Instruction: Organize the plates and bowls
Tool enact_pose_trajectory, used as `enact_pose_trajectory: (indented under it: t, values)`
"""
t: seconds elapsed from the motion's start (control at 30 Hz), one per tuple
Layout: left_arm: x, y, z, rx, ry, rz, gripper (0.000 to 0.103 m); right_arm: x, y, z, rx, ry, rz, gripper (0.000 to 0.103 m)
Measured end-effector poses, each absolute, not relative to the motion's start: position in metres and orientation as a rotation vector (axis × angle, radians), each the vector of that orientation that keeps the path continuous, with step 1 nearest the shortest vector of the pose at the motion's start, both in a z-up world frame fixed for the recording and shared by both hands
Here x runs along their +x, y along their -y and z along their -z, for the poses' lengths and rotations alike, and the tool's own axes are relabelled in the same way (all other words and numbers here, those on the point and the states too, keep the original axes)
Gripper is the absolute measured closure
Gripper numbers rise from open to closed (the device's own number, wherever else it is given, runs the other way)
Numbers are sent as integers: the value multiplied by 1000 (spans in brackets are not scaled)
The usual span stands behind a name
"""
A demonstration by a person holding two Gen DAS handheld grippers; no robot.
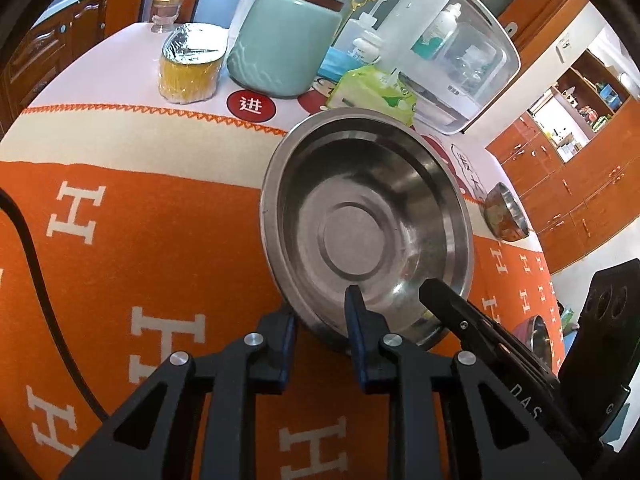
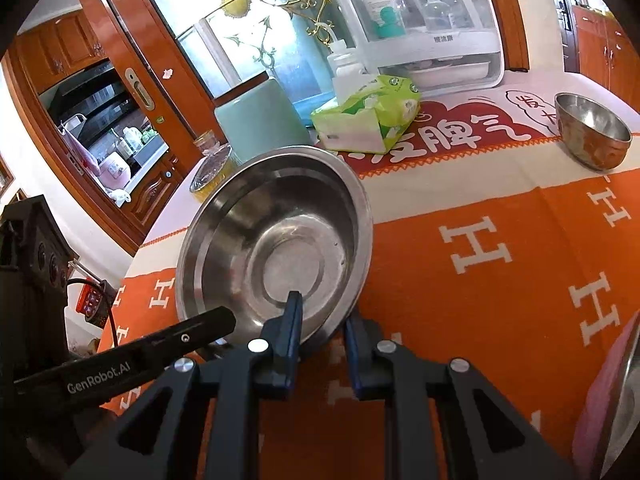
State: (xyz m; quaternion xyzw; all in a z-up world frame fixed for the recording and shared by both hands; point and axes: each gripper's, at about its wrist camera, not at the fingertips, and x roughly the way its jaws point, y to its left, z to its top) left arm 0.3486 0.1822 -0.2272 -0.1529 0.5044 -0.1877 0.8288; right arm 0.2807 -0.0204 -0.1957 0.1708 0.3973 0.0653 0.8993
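Note:
A wide steel basin (image 1: pixel 364 224) is held tilted above the orange cloth, and it also shows in the right wrist view (image 2: pixel 276 240). My left gripper (image 1: pixel 322 320) is shut on its near rim, one finger inside and one outside. My right gripper (image 2: pixel 322 320) is shut on the rim too, beside the left one. The right gripper's finger (image 1: pixel 444 300) shows in the left wrist view, and the left gripper's finger (image 2: pixel 192 332) shows in the right wrist view. A small steel bowl (image 2: pixel 592 136) stands on the table at the far right; it also shows in the left wrist view (image 1: pixel 506 212).
At the back stand a white sterilizer box (image 2: pixel 420 24), a green tissue pack (image 2: pixel 368 116), a pale green jar (image 1: pixel 284 48), a yellow foil-lidded tub (image 1: pixel 190 64) and a glass (image 1: pixel 166 14). A pink-rimmed bowl (image 2: pixel 612 400) lies at the near right. A black cable (image 1: pixel 36 280) crosses the cloth.

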Motion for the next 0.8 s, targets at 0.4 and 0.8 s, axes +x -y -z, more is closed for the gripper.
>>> enact_pose_trajectory:
  t: [0.4,0.8]
  values:
    - [326,-185,186,-302,-983,447,82,251,17,158,343,-733,-99,84]
    - [281,-191,134,-249,-890,490,82,202,7,117,340,-636,-78,84]
